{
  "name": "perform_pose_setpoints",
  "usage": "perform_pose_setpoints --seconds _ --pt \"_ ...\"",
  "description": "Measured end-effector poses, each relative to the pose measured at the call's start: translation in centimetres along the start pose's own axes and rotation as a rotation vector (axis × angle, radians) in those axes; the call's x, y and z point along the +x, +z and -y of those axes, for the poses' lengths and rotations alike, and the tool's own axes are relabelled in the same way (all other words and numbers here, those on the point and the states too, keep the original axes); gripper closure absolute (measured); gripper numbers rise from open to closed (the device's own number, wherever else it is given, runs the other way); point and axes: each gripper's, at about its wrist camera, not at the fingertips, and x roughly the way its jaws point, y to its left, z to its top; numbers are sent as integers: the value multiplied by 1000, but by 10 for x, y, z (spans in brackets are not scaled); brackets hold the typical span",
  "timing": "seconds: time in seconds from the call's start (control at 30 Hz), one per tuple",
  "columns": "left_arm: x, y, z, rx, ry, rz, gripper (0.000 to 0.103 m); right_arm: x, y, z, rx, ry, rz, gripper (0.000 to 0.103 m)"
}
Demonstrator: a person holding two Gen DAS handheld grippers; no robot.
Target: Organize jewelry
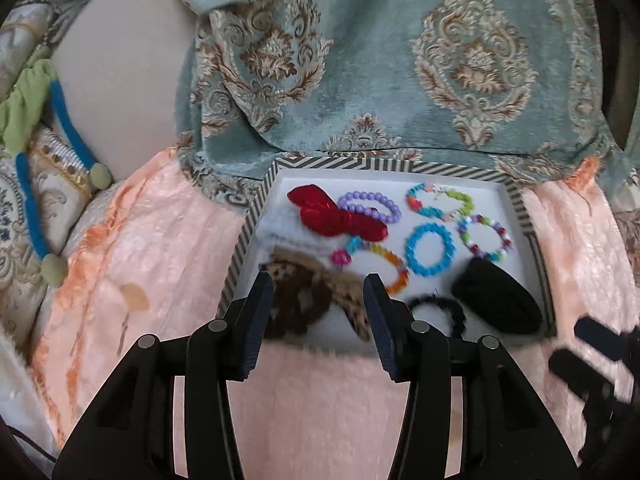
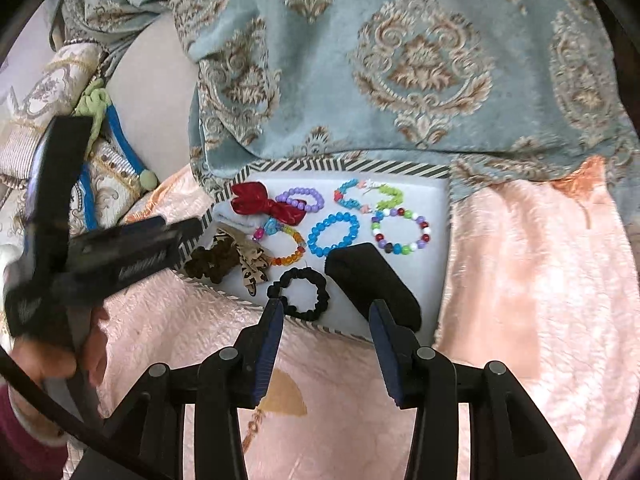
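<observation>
Two grippers are being held above the near edge of a striped-rimmed tray (image 1: pixel 256 216) that is lying on a pink plush cloth (image 1: pixel 160 248), with a teal damask fabric (image 1: pixel 360 60) draped just behind it. The left gripper (image 1: pixel 318 292) is being seen with its jaws parted and nothing gripped between them; in its own view the gap is falling over a leopard-print scrunchie (image 1: pixel 296 292) at the tray's near left corner, with no contact that can be made out. The right gripper (image 2: pixel 326 312) is likewise being shown with its jaws apart and empty, poised over the tray's near rim, with a black scrunchie (image 2: pixel 299 294) lying just beyond its left finger and a black oblong pad (image 2: pixel 372 276) beside its right finger.

Inside the tray, a red bow (image 1: pixel 332 212) is being seen at the far left, touching a purple bead bracelet (image 1: pixel 370 206). A turquoise-and-green bracelet (image 1: pixel 440 200) is lying at the far right, a mixed-colour bead bracelet (image 1: pixel 486 238) just below it, and a blue bead bracelet (image 1: pixel 430 248) between that one and a rainbow bracelet (image 1: pixel 376 264). All of them are being left resting on the tray's white floor.

A hand (image 2: pixel 60 360) is being glimpsed, blurred, on the left gripper's handle in the right wrist view. A blue-and-green cord (image 1: pixel 36 208) is lying on patterned cushions well to the tray's left.
</observation>
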Motion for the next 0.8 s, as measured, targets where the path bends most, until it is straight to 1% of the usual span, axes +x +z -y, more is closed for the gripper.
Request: perform_pose_setpoints --seconds 0.07,0.13,0.2,0.23,0.37,0.53,0.8 --pt "-17 -9 3 7 5 16 56 -9 -3 -4 -7 -15 13 59" --pt "-32 -18 3 5 9 33 56 -18 -5 -8 -15 -37 24 55" --pt "-42 -24 3 -3 9 42 56 -25 -8 -11 -16 -52 42 41" --pt "-47 -27 3 -9 8 46 56 -28 -8 -12 -15 -56 50 40" --pt "-64 -39 0 -35 21 65 56 -40 -11 -19 -14 -70 83 40" --pt "-80 -46 -3 -57 34 99 56 -45 -13 -26 -13 -99 99 40" --pt "-94 -50 -8 -93 34 127 56 -45 -14 -30 6 -117 94 38"
